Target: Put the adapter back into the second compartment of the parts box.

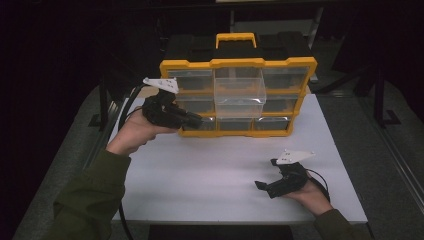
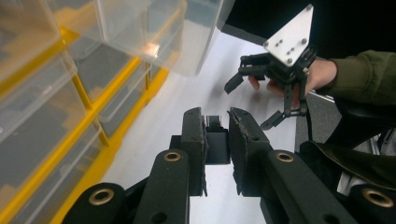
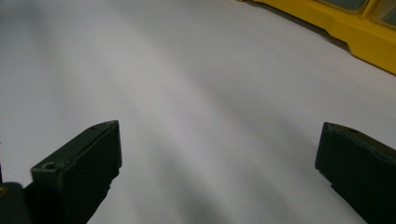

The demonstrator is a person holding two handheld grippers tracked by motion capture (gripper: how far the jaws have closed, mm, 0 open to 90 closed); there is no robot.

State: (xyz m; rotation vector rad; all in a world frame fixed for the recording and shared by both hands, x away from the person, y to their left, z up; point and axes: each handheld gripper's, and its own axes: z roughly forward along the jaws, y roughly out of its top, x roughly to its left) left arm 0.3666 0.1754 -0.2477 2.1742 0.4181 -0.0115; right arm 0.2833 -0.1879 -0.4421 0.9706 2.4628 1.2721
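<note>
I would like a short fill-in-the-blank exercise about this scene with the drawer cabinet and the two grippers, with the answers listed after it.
1. The left gripper holds a small ____ block between its jaws.
2. The jaws of the right gripper stand ____, with nothing between them.
3. One clear plastic drawer is pulled out of the ____ framed drawer cabinet.
4. The cabinet stands on a ____ table.

Missing words: black; open; yellow; white
</note>
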